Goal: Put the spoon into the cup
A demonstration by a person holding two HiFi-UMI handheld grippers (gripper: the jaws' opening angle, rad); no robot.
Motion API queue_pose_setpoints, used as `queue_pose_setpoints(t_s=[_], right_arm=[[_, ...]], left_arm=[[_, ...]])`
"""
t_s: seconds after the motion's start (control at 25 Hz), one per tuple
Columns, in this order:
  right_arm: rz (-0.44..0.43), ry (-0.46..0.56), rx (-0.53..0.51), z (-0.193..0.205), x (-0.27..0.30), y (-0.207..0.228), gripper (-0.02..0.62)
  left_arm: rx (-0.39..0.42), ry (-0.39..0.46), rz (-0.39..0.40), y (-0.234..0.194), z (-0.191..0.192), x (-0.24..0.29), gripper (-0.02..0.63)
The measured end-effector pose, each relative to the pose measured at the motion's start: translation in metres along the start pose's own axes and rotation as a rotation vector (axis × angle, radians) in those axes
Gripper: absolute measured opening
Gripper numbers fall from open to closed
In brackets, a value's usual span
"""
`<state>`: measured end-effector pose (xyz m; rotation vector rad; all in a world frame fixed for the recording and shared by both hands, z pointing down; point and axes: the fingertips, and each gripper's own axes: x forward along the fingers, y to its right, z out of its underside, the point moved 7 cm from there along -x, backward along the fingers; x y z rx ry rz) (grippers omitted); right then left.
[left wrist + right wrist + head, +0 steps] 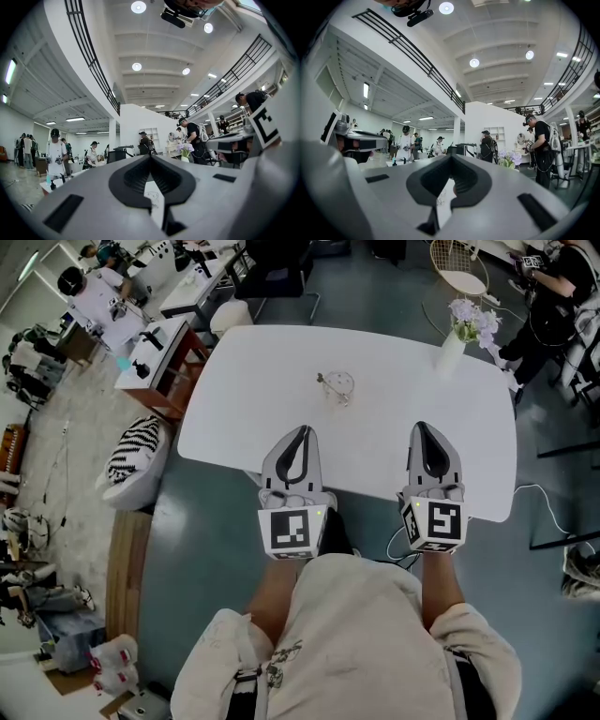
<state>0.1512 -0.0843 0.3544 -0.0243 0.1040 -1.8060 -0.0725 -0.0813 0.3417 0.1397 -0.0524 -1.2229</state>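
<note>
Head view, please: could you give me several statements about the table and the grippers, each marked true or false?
1. The left gripper and the right gripper are both shut, with nothing between their jaws. True.
2. The left gripper is holding the glass cup. False: the cup stands apart from both grippers, farther out on the table.
3. A vase of flowers stands near the table's far right edge. True.
4. The table is dark and square. False: it is white with rounded corners.
</note>
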Motion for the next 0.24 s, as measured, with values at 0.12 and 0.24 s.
queue_pose_setpoints(t_s=[0.12, 0.24], right_arm=[[-0.001, -0.001, -0.01, -0.002, 0.0002, 0.0014, -0.012], [0.003, 0.004, -0.017, -0.0063, 0.0002, 0.0038, -0.012]], left_arm=[[-0.002, 0.004, -0.001, 0.0007, -0.0015, 0.0015, 0.011], [-0.005, 0.011, -0.002, 0.0011, -0.0047, 0.0024, 0.011]])
